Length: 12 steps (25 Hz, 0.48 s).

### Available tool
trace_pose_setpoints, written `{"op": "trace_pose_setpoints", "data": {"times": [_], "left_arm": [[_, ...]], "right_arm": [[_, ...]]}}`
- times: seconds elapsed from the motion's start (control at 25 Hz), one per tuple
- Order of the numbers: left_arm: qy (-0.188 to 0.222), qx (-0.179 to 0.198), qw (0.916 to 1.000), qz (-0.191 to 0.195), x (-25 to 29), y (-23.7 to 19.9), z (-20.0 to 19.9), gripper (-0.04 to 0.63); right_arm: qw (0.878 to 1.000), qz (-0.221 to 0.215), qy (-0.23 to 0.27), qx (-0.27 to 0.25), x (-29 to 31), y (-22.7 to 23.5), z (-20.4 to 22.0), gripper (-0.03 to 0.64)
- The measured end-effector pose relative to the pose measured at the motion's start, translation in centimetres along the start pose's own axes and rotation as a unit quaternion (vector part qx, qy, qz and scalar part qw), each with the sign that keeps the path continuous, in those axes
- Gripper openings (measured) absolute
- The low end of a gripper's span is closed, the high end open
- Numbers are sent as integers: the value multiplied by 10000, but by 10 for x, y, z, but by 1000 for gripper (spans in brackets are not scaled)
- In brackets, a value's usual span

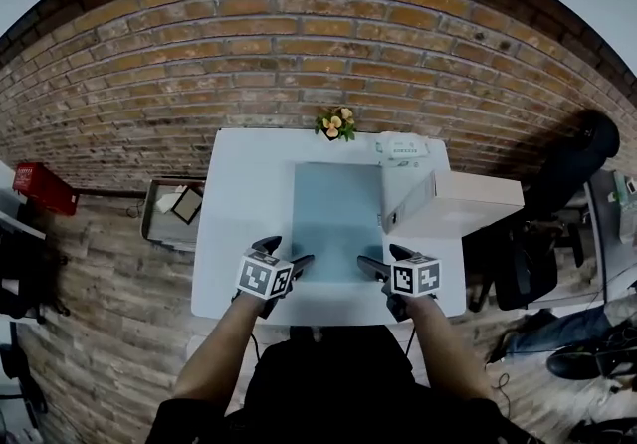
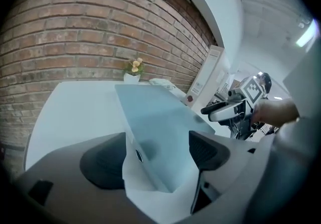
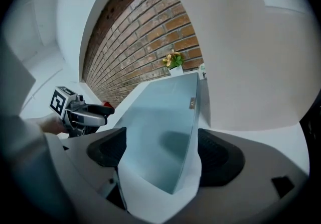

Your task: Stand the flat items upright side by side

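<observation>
A large pale blue flat item [image 1: 336, 208] lies flat in the middle of the white table [image 1: 239, 233]. To its right a thick white binder [image 1: 453, 203] stands upright. My left gripper [image 1: 286, 254] hovers at the blue item's near left corner, and my right gripper [image 1: 386, 258] at its near right corner. Both are open with nothing gripped. In the left gripper view the blue item [image 2: 155, 117] runs away between the spread pads of the left gripper [image 2: 158, 155]. The right gripper view shows the blue item [image 3: 160, 122] the same way below the right gripper [image 3: 160, 155], with the binder [image 3: 251, 67] close on the right.
A small flower pot [image 1: 336, 123] and a white packet [image 1: 403, 146] sit at the table's far edge against the brick wall. An open box [image 1: 174, 208] stands on the floor at the left, a red object [image 1: 45, 188] further left, and a dark chair [image 1: 528, 263] at the right.
</observation>
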State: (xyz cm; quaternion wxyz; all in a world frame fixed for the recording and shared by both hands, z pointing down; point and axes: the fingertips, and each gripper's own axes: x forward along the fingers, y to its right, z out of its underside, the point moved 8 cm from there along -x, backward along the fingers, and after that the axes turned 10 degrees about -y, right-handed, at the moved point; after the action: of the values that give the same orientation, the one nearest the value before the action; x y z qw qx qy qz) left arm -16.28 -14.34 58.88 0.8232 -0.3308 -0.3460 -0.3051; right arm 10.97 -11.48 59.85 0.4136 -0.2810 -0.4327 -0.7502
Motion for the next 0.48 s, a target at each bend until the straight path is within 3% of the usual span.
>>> {"op": "trace_pose_setpoints", "data": {"times": [0.48], "left_arm": [[-714, -524, 9928, 812, 59, -13, -4, 476]], "right_arm": [[9942, -111, -1033, 291, 60, 14, -9, 512]]}}
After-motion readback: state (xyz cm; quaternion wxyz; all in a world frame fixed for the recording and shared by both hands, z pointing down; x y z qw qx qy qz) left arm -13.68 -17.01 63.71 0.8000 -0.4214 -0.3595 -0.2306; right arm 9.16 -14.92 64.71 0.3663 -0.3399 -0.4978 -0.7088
